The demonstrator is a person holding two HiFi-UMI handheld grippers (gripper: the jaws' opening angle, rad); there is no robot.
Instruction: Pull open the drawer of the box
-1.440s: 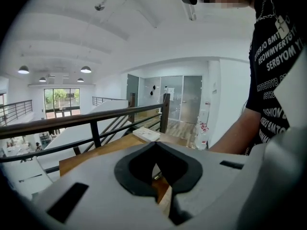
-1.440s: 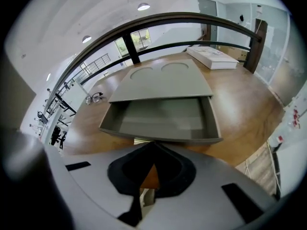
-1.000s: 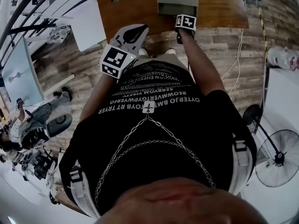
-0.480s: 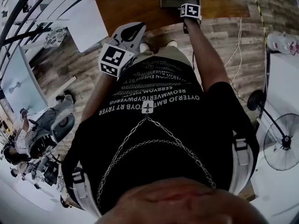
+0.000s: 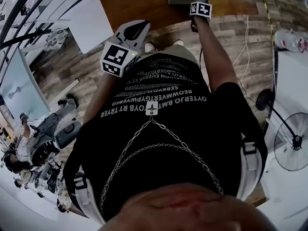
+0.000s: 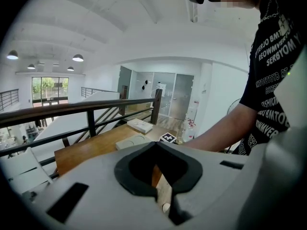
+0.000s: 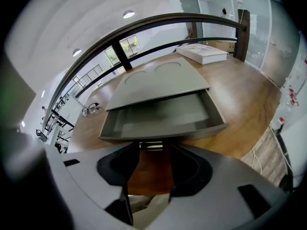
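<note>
Two grippers: the right gripper (image 7: 150, 153) has its jaws closed on the small metal handle (image 7: 151, 146) at the drawer's front. The left gripper (image 6: 158, 176) hangs out to the side, away from the table, with its jaws together and nothing between them.
Box: one grey box (image 7: 158, 83) sits on the wooden table (image 7: 240, 95), with two round recesses in its top.
Drawer: one drawer (image 7: 163, 119) is slid well out of the box front toward the right gripper. Its inside looks bare.
Step in hand: this is probably the late part of the pull, as the drawer seems mostly out.
Doing it well: draw the handle straight back along the drawer's own line and keep it level, so it neither binds nor tips.
Risk: nothing holds the box down, so a quick tug could drag the whole box across the table. A slow pull that stops before the drawer leaves the box seems safest, and the idle left gripper could steady the top.
Other counts: one pair of glasses (image 7: 91, 109) lies left of the box, and one flat white package (image 7: 201, 53) lies behind it.
</note>
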